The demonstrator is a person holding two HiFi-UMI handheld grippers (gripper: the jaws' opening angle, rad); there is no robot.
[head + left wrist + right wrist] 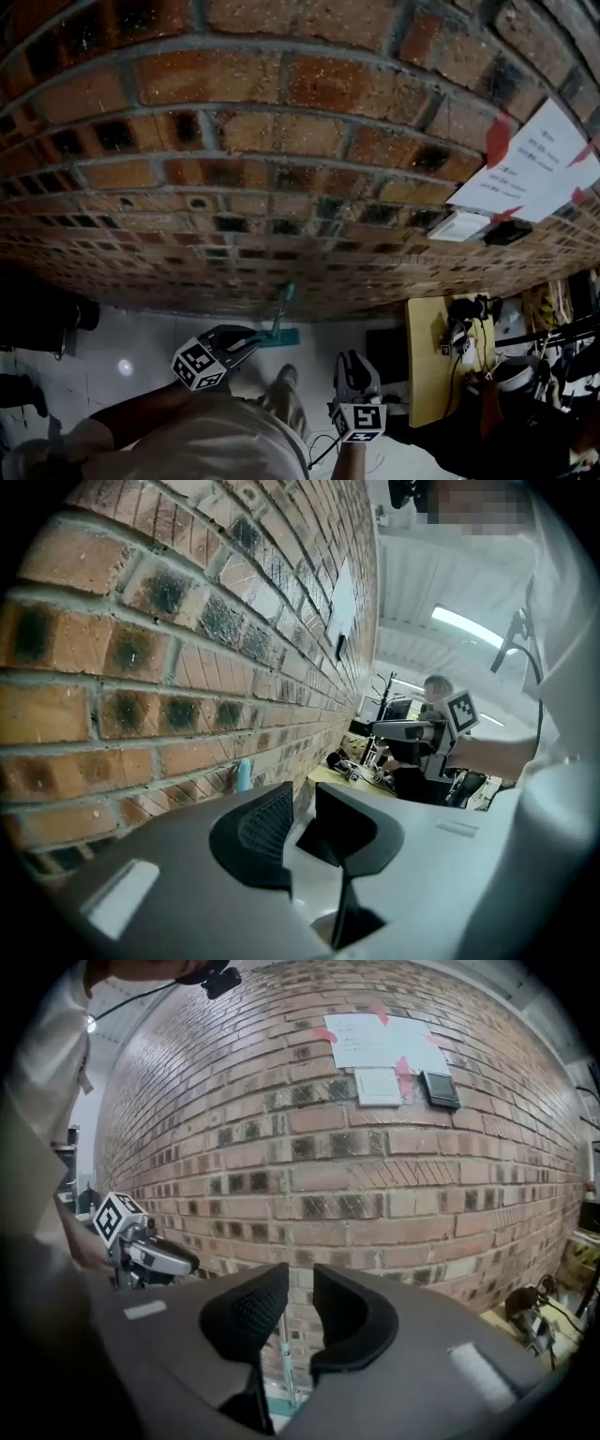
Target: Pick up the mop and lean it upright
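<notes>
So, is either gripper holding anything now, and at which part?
Nothing is held. The left gripper and the right gripper both have their jaws apart and empty. The mop stands against the wall, apart from both.

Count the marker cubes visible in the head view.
2. One cube on the left claw, lower left; the other cube on the right claw, bottom centre. None seems hidden.

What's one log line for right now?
mop: standing at wall | left gripper: jaws apart, empty | right gripper: jaws apart, empty | contact with mop: none
</notes>
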